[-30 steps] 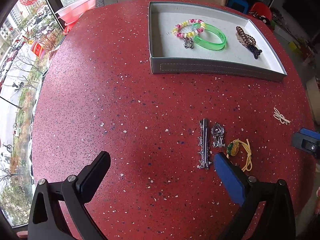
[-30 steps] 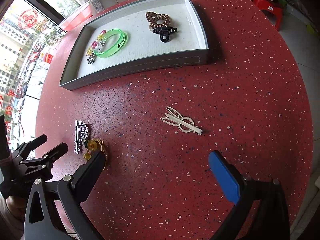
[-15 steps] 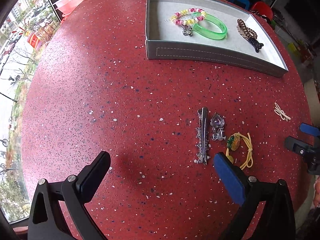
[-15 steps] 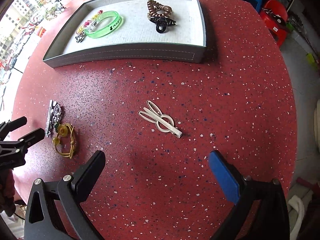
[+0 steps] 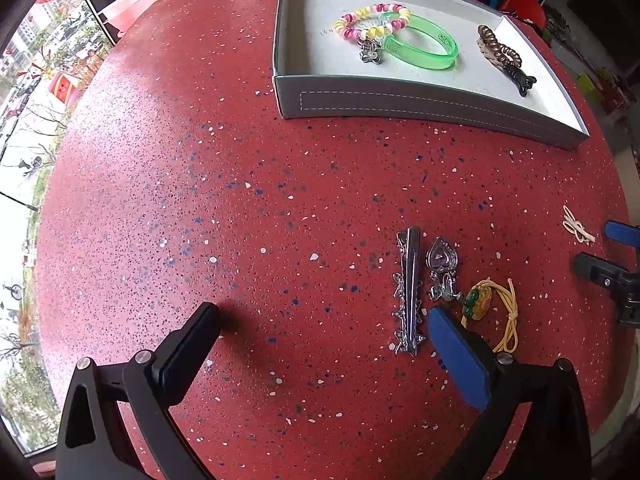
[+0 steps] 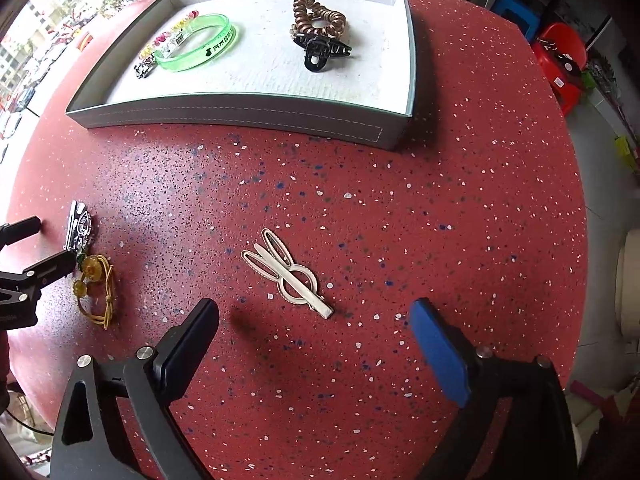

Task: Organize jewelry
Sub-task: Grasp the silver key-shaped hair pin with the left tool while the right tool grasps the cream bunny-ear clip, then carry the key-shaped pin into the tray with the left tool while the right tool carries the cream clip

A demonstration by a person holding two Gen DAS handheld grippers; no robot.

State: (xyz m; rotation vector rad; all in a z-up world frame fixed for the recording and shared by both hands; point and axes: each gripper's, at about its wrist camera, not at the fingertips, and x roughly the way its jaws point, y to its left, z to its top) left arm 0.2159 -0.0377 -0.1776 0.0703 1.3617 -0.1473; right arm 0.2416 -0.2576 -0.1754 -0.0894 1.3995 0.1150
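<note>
A grey tray at the table's far side holds a beaded bracelet, a green bangle, a brown coil hair tie and a black claw clip. On the red table lie a silver hair clip, a heart pendant and a yellow cord charm. My left gripper is open, its blue finger just short of them. My right gripper is open, the cream bunny hair clip just ahead of its fingers. The tray also shows in the right wrist view.
The round red speckled table drops off at its edges. Windows lie to the left. Red and blue stools stand beyond the table on the right. The left gripper shows at the left edge of the right wrist view.
Both grippers have moved forward and lower toward the table. The bunny clip now sits closer between the right fingers. No item has moved.
</note>
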